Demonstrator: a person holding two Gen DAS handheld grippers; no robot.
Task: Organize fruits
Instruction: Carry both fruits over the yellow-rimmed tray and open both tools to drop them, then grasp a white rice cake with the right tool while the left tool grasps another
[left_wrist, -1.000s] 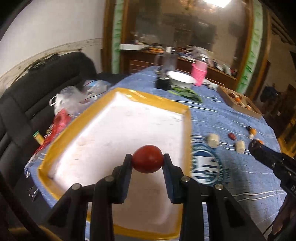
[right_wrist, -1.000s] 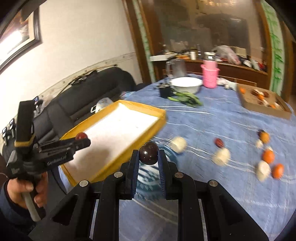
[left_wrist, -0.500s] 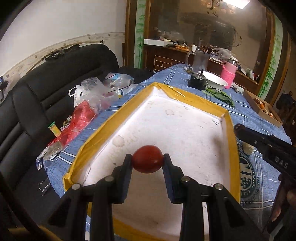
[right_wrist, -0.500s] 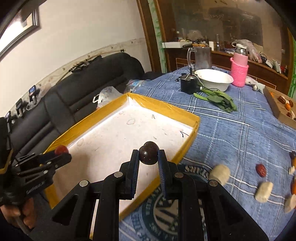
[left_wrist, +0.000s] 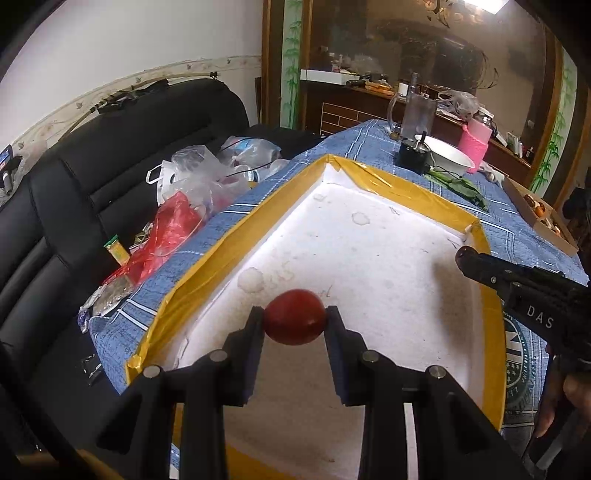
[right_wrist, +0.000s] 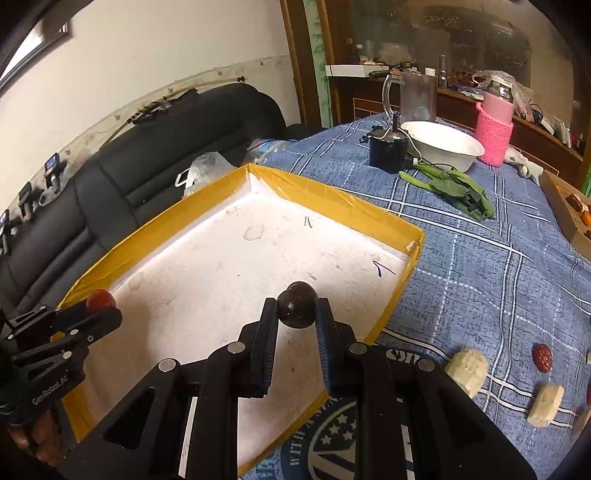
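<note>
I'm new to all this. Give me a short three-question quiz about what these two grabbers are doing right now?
1. True or false: the left gripper holds a red fruit.
2. The right gripper grips: A) a pale chunk, B) a dark round fruit, C) nothing.
3. Fill in: both grippers are over the yellow-rimmed ____.

Key: 1 true; 2 B; 3 tray.

The tray (right_wrist: 334, 206) sat on the surface (right_wrist: 480, 266) beside the sofa (right_wrist: 147, 162); behind it stood a bowl (right_wrist: 443, 147) and jug (right_wrist: 415, 94), with fruit pieces (right_wrist: 467, 371) right of it.
</note>
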